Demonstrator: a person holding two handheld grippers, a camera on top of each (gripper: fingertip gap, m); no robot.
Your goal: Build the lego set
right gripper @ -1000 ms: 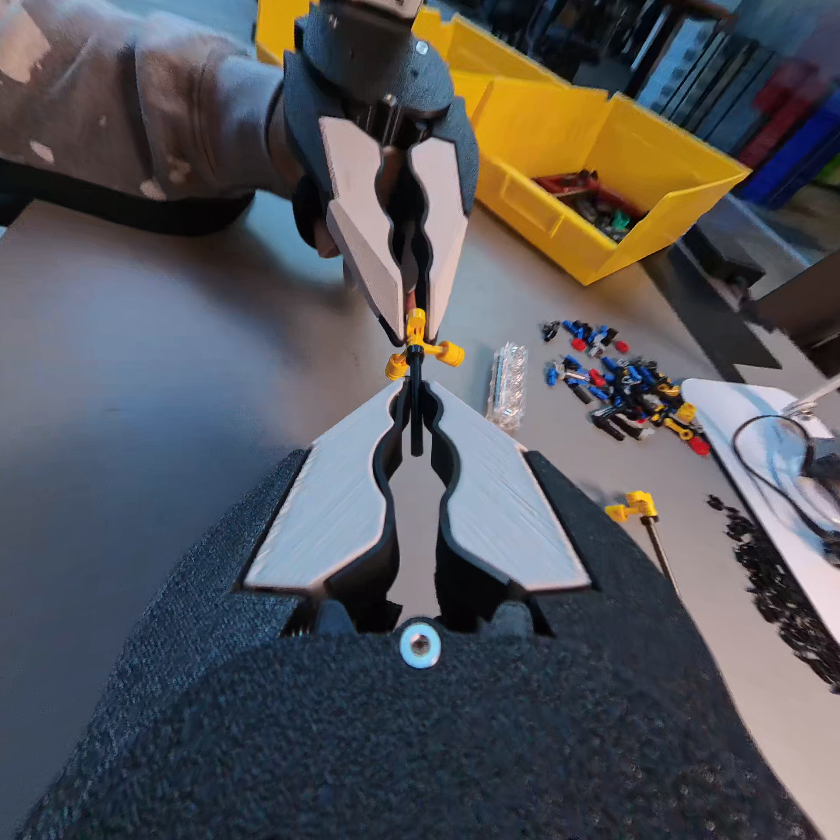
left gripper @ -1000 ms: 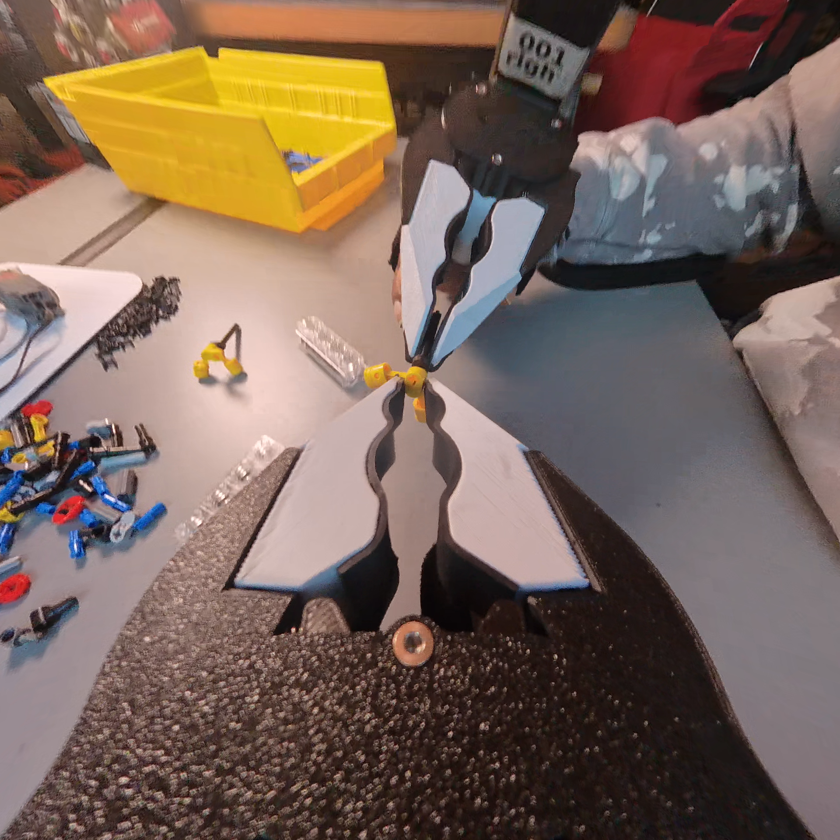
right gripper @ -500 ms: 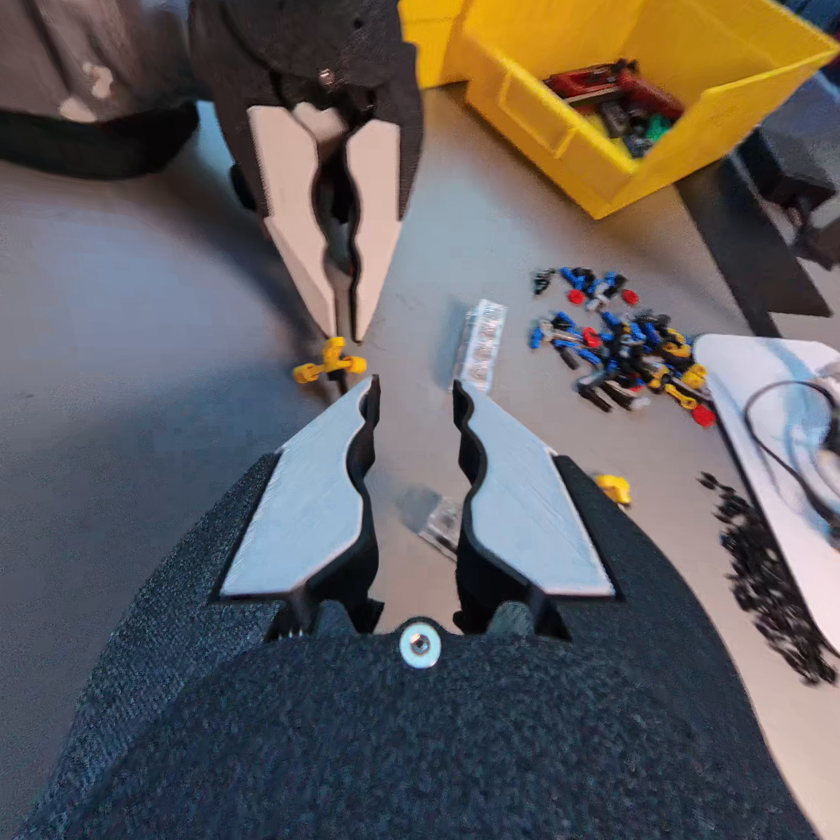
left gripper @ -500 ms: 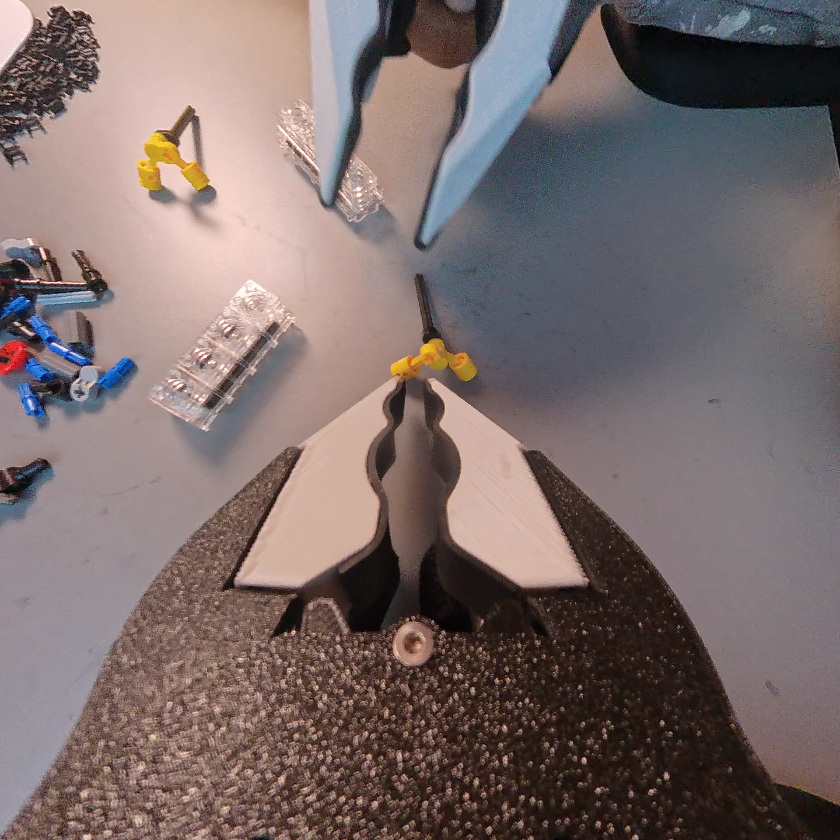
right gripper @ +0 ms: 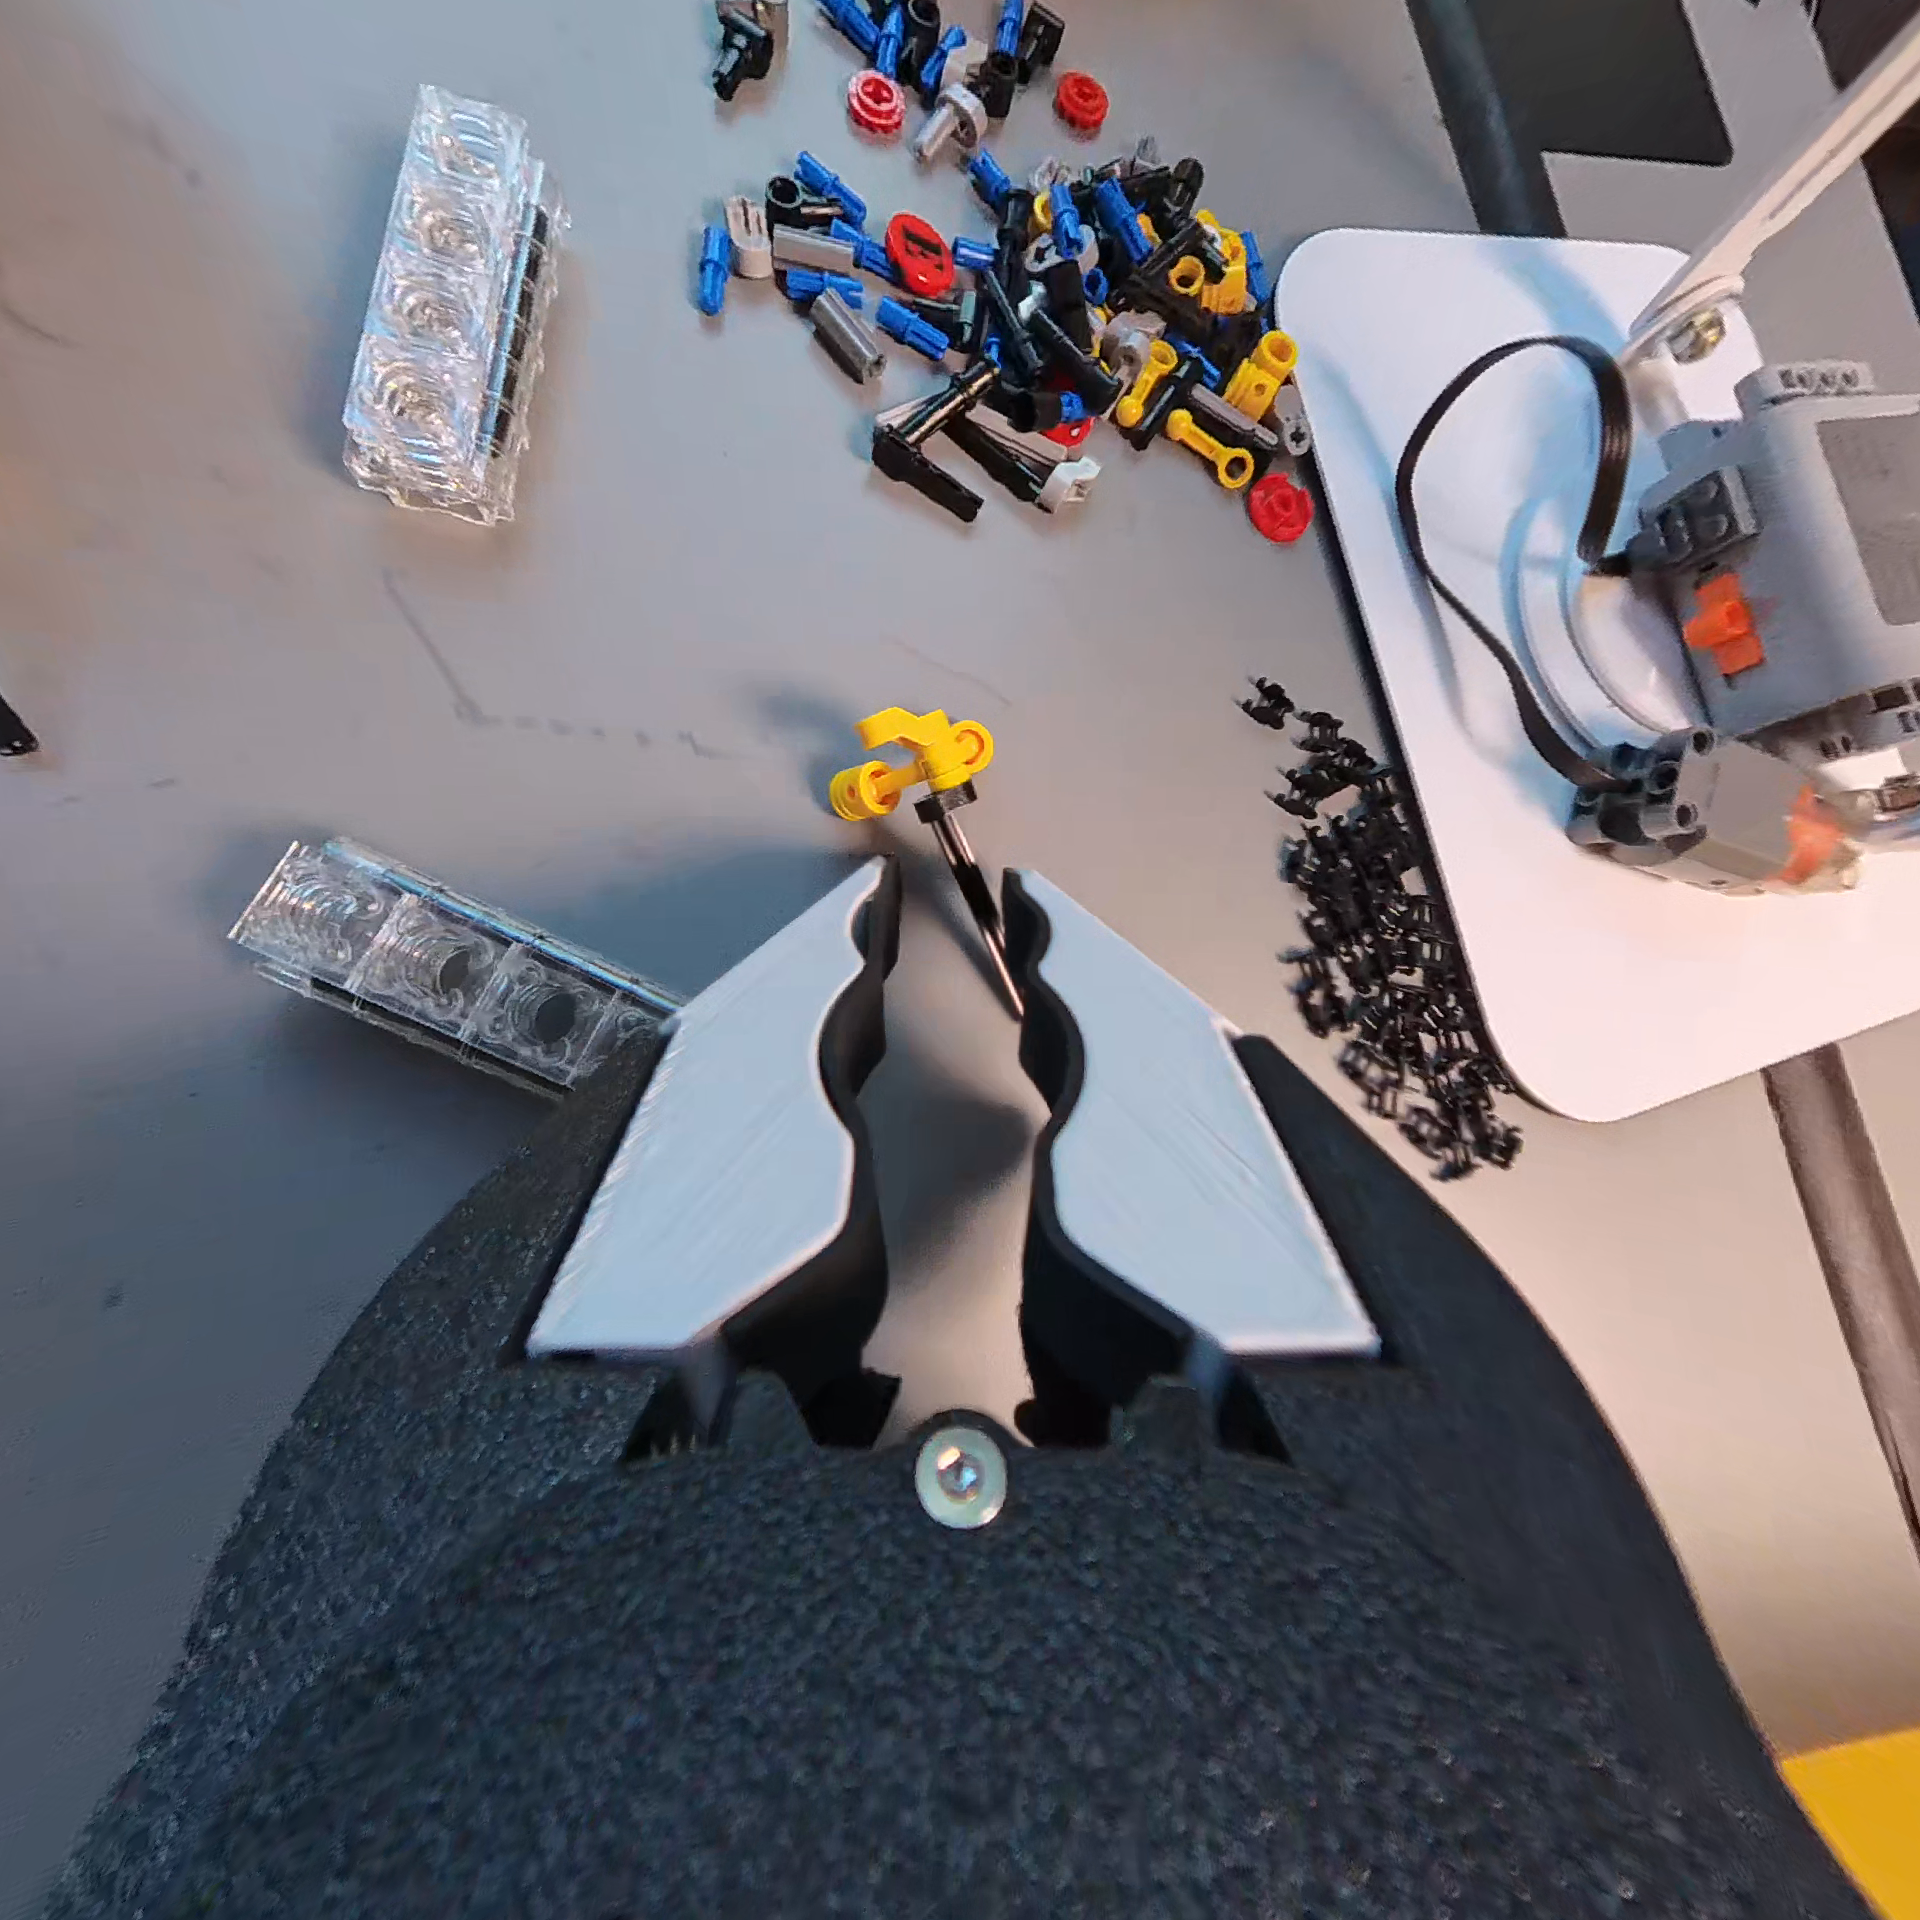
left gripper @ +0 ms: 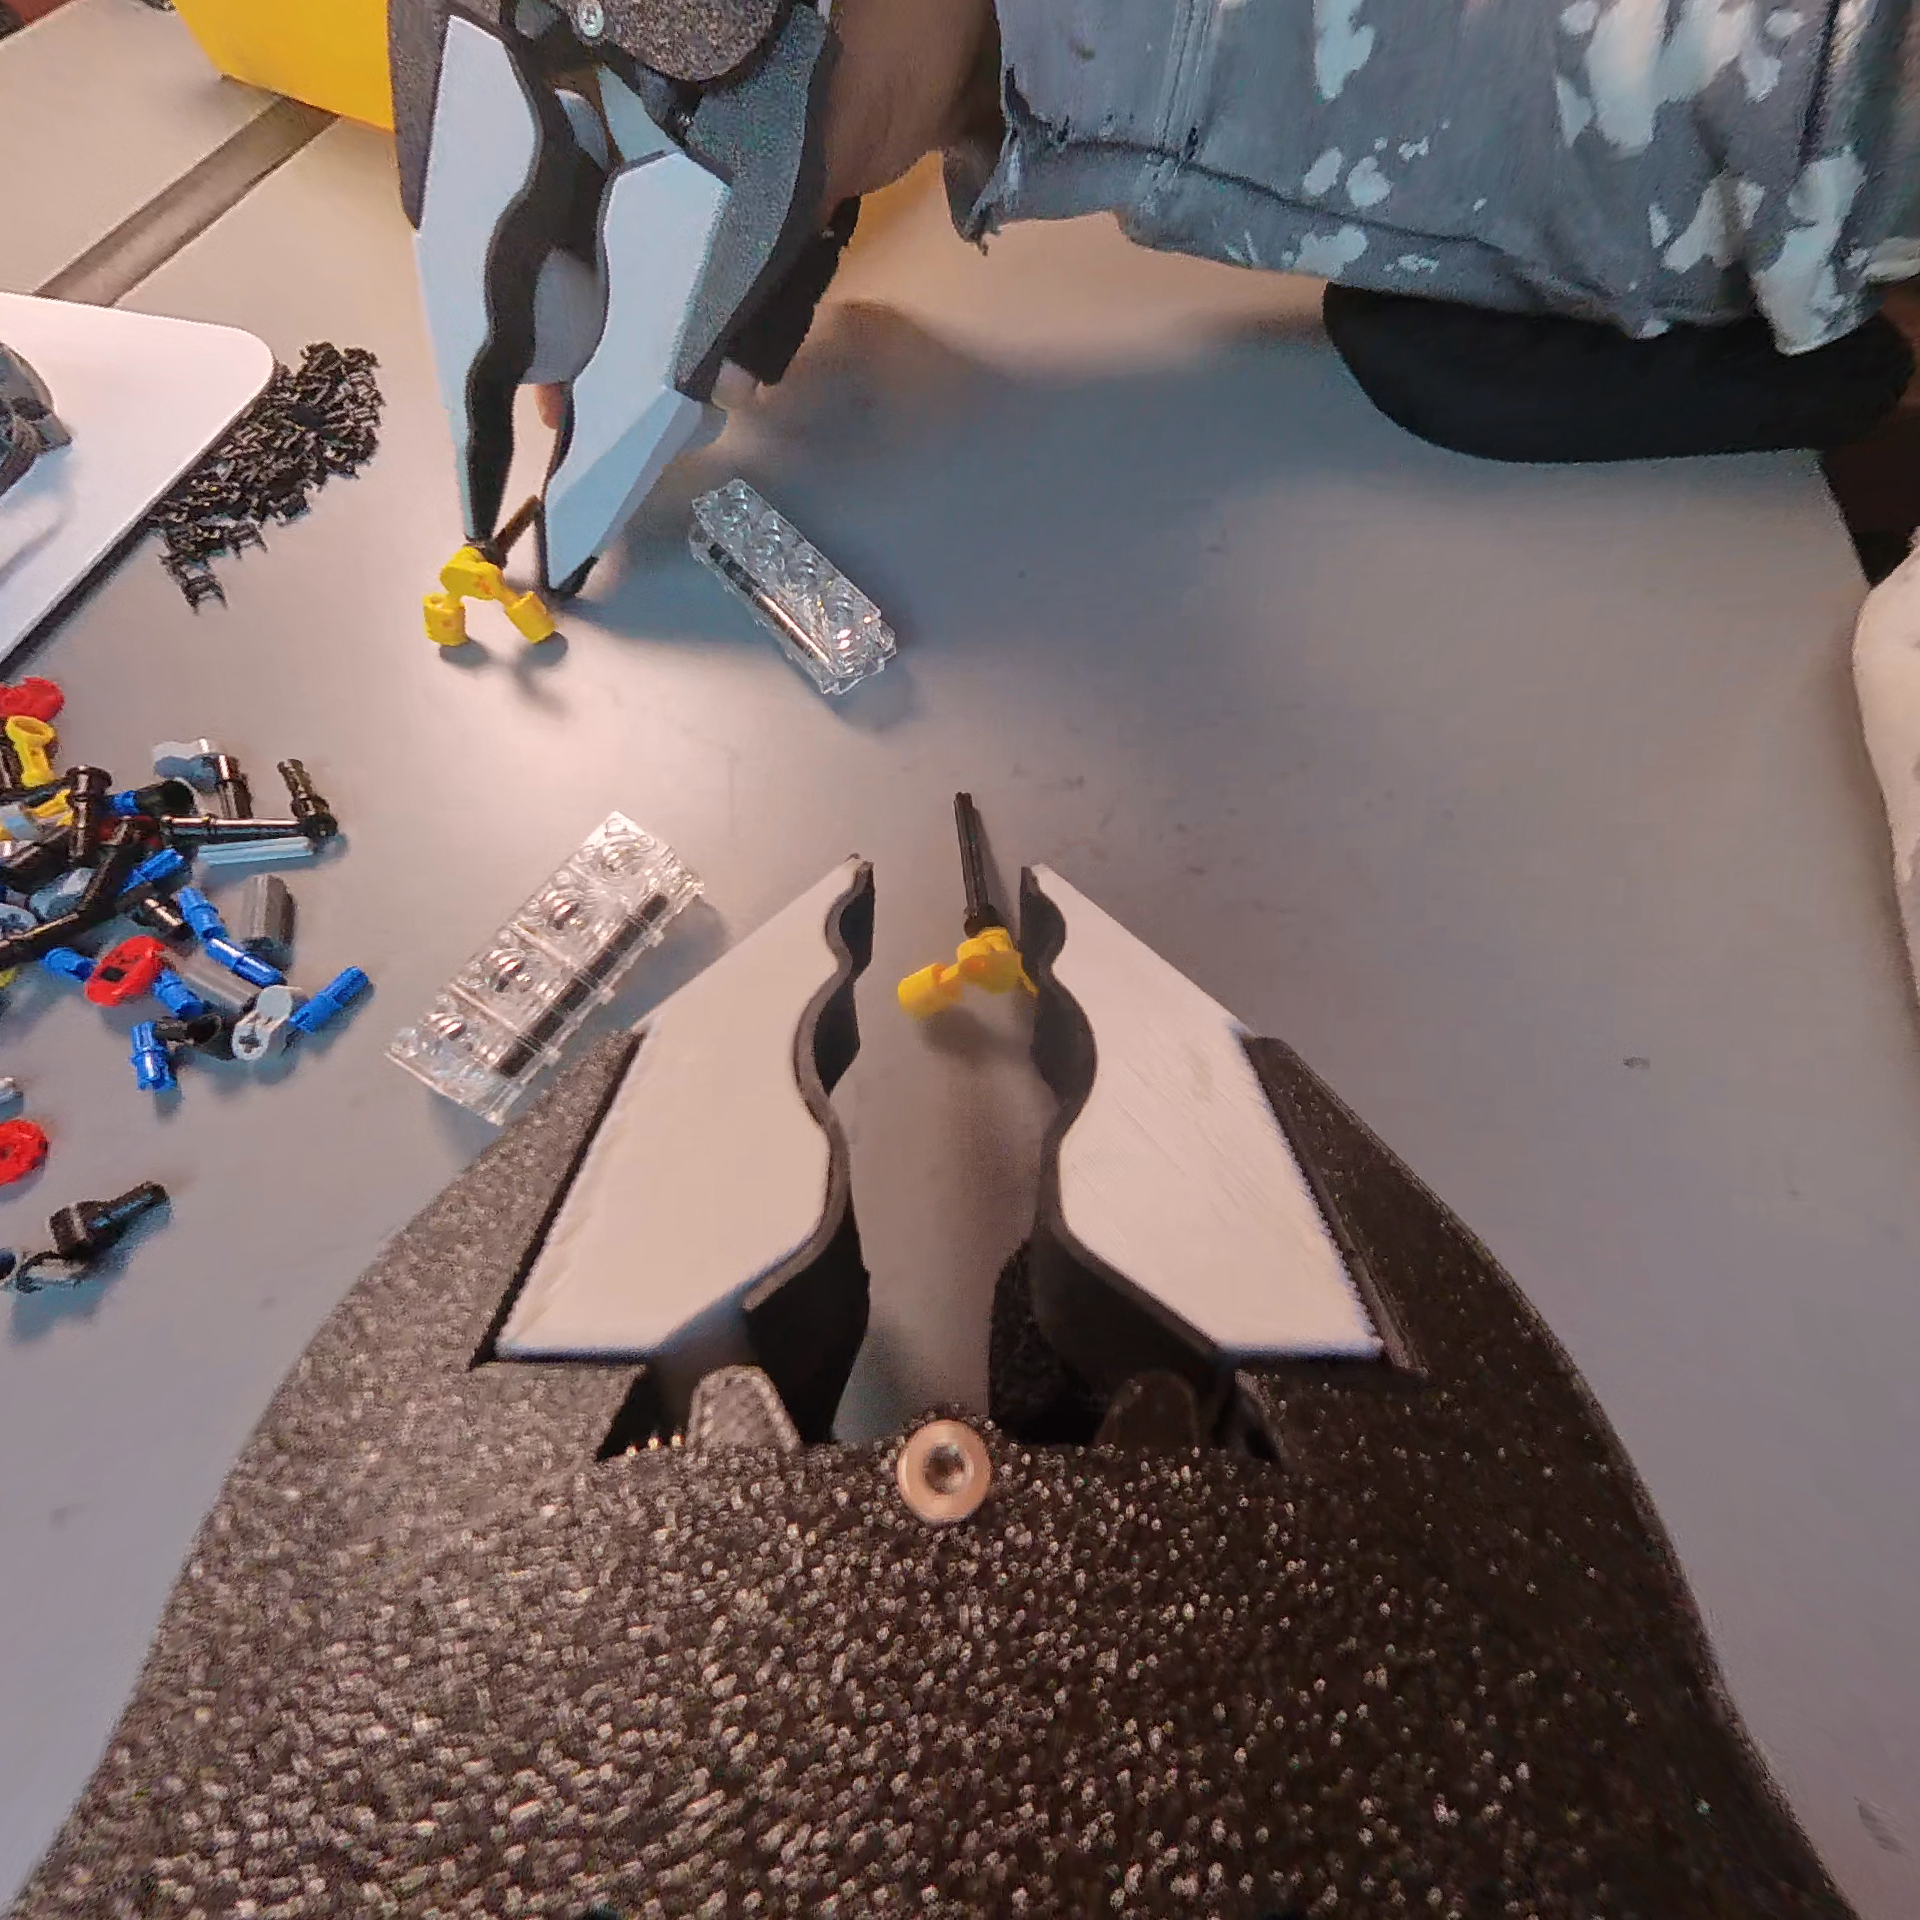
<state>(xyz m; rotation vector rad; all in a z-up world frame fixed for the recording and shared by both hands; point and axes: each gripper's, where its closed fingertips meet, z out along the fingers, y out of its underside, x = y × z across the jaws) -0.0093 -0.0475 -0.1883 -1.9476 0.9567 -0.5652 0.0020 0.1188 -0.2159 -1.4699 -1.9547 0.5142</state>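
My left gripper (left gripper: 945, 873) is open and low over the grey table. A yellow connector (left gripper: 961, 971) on a black axle (left gripper: 972, 852) lies on the table between its fingers, close to the right finger. My right gripper (right gripper: 951, 871) is open, tips down at a second yellow connector (right gripper: 914, 764). That piece's black axle (right gripper: 966, 894) runs into the gap and lies against the right finger. The left wrist view shows the right gripper (left gripper: 520, 566) standing over that second piece (left gripper: 483, 608), held by a hand in a camouflage sleeve (left gripper: 1455, 135).
Two clear bricks (left gripper: 551, 987) (left gripper: 795, 582) lie near the grippers. A pile of small coloured parts (right gripper: 1049, 301) and a heap of black links (right gripper: 1371, 935) sit beside a white plate (right gripper: 1558, 987) that carries a grey motor (right gripper: 1787, 623). A yellow bin (left gripper: 291, 52) stands behind. About 15 cm separates my left fingertips from my right.
Both grippers held one yellow piece in the air. The right let go and moved to the second piece. The left set its piece on the table and opened.
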